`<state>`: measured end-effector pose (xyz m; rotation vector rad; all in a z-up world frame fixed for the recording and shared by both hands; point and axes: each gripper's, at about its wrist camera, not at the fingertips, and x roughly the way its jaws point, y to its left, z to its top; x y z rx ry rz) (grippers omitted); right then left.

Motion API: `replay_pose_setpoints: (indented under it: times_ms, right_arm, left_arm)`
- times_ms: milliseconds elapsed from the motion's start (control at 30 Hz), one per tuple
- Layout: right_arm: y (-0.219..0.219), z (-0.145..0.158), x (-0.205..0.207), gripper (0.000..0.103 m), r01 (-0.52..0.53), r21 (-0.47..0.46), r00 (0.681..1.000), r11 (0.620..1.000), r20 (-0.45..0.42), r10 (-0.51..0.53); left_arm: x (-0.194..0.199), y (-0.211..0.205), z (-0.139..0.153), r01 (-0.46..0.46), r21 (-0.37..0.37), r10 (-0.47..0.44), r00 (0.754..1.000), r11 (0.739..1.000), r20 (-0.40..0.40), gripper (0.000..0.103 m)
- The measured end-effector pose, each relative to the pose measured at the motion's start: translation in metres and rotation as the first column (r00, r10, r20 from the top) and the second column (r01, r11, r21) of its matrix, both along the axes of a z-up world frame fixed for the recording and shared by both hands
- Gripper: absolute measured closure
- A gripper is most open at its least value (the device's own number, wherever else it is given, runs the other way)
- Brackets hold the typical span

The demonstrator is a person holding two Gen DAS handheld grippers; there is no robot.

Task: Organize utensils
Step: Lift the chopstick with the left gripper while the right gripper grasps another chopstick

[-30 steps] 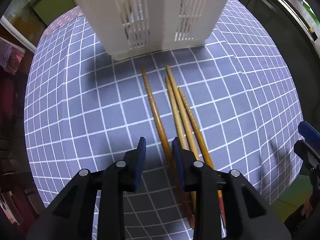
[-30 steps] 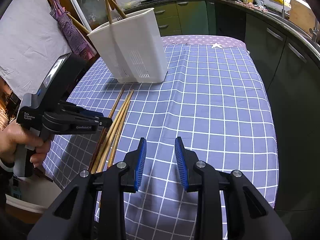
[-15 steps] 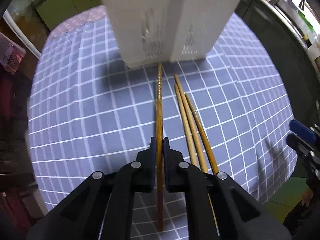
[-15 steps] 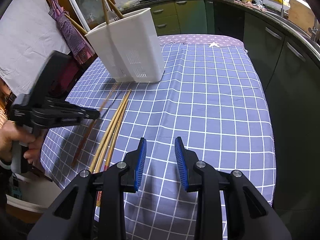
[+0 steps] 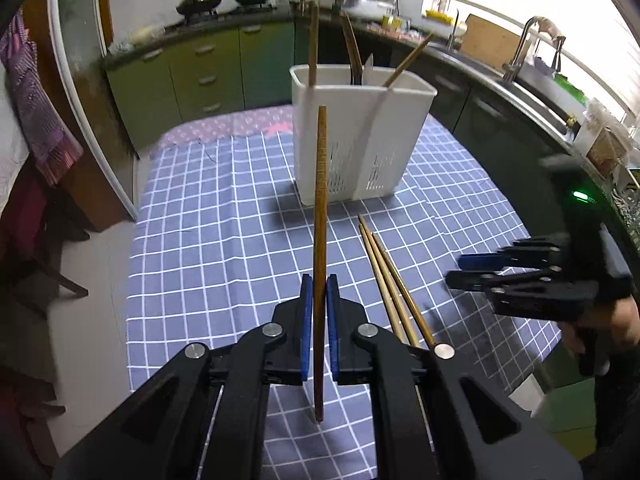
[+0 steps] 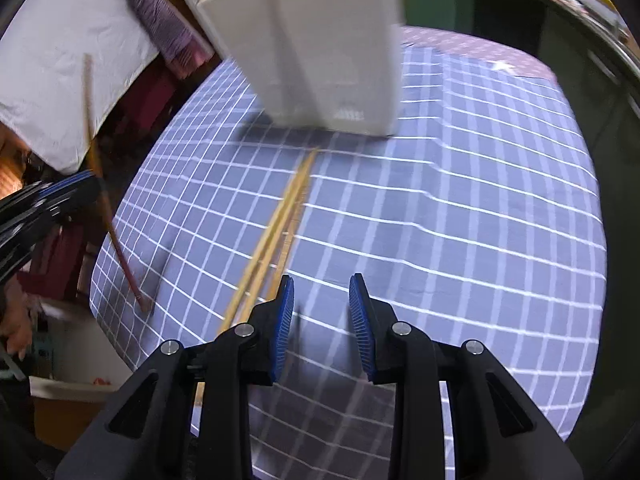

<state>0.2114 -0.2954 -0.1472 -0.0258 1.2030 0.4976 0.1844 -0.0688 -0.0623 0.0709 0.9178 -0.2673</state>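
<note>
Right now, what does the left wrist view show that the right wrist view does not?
Only the left wrist view shows the left claw shut on a dark chopstick, the utensils standing inside the white holder, and the kitchen counter with stove pots and a sink tap.

Only the right wrist view shows the right claw open and empty from behind, plus a white cloth at left.

Both show the holder, the checked tablecloth, the loose chopsticks and the held chopstick.

Around me I see green kitchen cabinets (image 5: 200, 76) under a dark counter, two pans (image 5: 200, 0) on the stove, a sink tap (image 5: 528, 40) by the bright window (image 5: 560, 8).
</note>
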Motion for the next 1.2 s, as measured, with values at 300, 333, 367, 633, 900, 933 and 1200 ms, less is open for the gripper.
replay_pose_setpoints:
  times_ms: [300, 333, 367, 633, 900, 933, 1200]
  right_arm:
    - [0.044, -0.025, 0.029, 0.084, -0.042, -0.089, 0.992, 0.995, -0.121, 0.031]
    - [0.047, -0.027, 0.031, 0.086, -0.041, -0.101, 0.992, 0.994, -0.123, 0.029]
    - [0.049, -0.028, 0.032, 0.088, -0.041, -0.112, 0.992, 0.993, -0.122, 0.027]
    - [0.065, -0.034, 0.039, 0.088, -0.043, -0.199, 0.993, 0.979, -0.118, 0.02]
    - [0.063, -0.025, 0.038, 0.096, 0.005, -0.169, 0.997, 0.986, -0.071, -0.017]
    - [0.059, -0.017, 0.036, 0.096, 0.015, -0.144, 0.998, 0.989, -0.054, -0.023]
    - [0.014, 0.077, -0.005, 0.096, 0.087, 0.042, 0.974, 0.995, 0.204, -0.094]
  left_arm:
    - [-0.024, 0.01, 0.007, 0.018, -0.019, -0.017, 0.997, 1.0, 0.074, 0.096]
    - [-0.025, 0.012, 0.008, 0.019, -0.025, -0.017, 0.997, 0.999, 0.075, 0.096]
    - [-0.025, 0.013, 0.007, 0.019, -0.029, -0.017, 0.997, 0.999, 0.076, 0.096]
    - [-0.029, 0.022, 0.007, 0.012, -0.041, -0.008, 0.996, 0.999, 0.088, 0.096]
    - [-0.029, 0.02, 0.003, 0.026, -0.038, -0.023, 0.997, 0.999, 0.075, 0.096]
    - [-0.029, 0.02, 0.003, 0.028, -0.037, -0.025, 0.997, 0.999, 0.074, 0.096]
    - [-0.032, 0.021, 0.014, 0.033, -0.048, -0.028, 0.995, 0.998, 0.101, 0.096]
